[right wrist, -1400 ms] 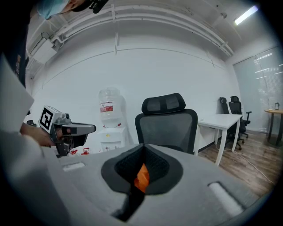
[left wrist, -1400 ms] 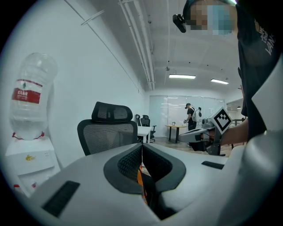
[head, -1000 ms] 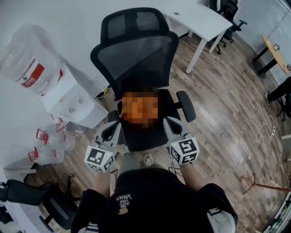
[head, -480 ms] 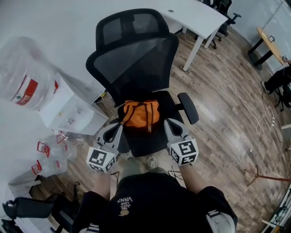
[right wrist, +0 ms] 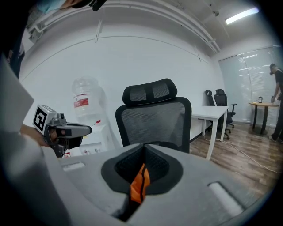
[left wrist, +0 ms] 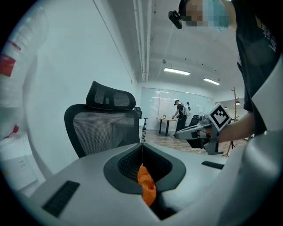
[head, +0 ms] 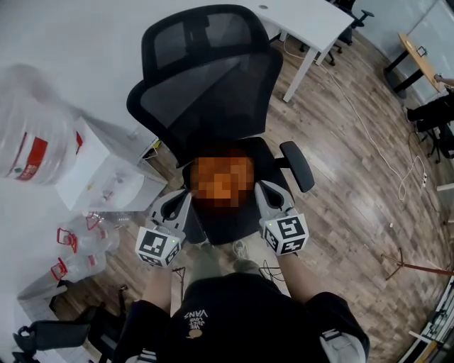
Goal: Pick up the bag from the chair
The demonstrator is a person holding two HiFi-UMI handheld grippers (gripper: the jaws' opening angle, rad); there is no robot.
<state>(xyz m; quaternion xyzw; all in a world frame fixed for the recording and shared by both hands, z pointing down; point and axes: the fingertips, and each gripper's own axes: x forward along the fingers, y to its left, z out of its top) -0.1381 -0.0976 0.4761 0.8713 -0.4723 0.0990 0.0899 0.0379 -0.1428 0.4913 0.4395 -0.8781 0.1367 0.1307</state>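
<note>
Leaning in closer than a second ago, the person now has the chair filling more of the head view, and both grippers have crept down toward the seat. The orange bag is still sitting on that seat, right between them. The left gripper and right gripper both have their fingers pressed together on nothing, with the bag's orange just peeking through the slot under them. So I'd say it's still the approach, and the fingers need to spread before any grab. The right armrest sits just beside the right gripper and the backrest is behind, so it's a tight pocket. A water dispenser, floor bottles and a white table are well clear.
</note>
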